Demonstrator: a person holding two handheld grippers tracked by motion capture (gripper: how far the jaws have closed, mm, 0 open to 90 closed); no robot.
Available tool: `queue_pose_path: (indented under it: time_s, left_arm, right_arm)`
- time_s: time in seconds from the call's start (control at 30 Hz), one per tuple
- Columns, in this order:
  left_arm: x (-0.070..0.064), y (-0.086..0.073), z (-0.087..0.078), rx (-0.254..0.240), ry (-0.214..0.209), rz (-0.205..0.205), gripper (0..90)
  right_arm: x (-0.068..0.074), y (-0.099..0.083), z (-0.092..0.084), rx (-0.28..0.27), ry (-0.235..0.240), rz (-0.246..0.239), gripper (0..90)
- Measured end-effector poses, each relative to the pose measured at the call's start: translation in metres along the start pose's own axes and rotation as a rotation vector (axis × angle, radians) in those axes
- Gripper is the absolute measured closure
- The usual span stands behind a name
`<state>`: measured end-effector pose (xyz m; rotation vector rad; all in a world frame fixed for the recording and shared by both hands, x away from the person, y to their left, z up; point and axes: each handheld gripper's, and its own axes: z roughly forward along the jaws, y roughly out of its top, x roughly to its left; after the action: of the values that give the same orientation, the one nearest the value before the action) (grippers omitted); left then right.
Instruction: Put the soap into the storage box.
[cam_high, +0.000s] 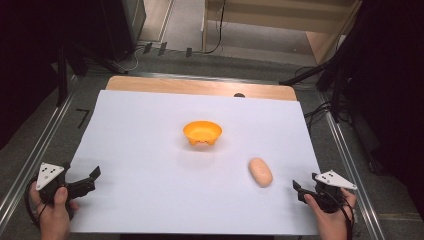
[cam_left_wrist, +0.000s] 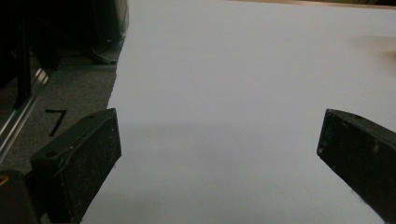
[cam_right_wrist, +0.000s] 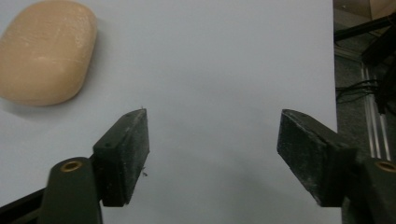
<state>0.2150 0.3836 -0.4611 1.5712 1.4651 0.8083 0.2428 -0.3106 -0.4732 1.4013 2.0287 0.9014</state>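
An orange bowl (cam_high: 202, 133) stands upright near the middle of the white sheet (cam_high: 150, 165). A pale oval bread roll (cam_high: 260, 171) lies to its right and nearer me; in the right gripper view the roll (cam_right_wrist: 45, 51) is at the upper left, apart from the jaws. My left gripper (cam_high: 95, 176) rests at the sheet's near left edge, jaws wide apart over bare sheet (cam_left_wrist: 219, 140). At the near right edge, my right gripper (cam_high: 297, 189) is open with nothing between its jaws (cam_right_wrist: 215, 154).
The sheet covers a wooden table (cam_high: 200, 86) framed by metal rails (cam_high: 350, 165). Grey floor with cables (cam_high: 320, 112) and dark stands lies around the table. A tape mark (cam_left_wrist: 56, 121) sits on the grey surface left of the sheet.
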Motion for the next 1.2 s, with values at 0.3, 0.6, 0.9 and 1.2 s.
queue_pose_path:
  time_s: [0.3,0.6,0.9,1.2]
  left_arm:
    - [0.0,0.0,0.0,0.0,0.0,-0.002,0.5]
    - [0.0,0.0,0.0,0.002,-0.001,-0.002,0.5]
    - [0.0,0.0,0.0,0.002,-0.002,-0.002,0.5]
    - [0.0,0.0,0.0,0.002,-0.003,0.0,0.5]
  right_arm:
    - [-0.001,0.022,0.0,0.132,0.021,-0.034,44.5]
    - [0.002,0.039,0.007,0.276,0.091,-0.018,29.4]
    - [0.013,0.049,0.016,0.37,0.148,-0.051,24.9]
    - [0.03,0.063,0.021,0.39,0.208,-0.082,24.8]
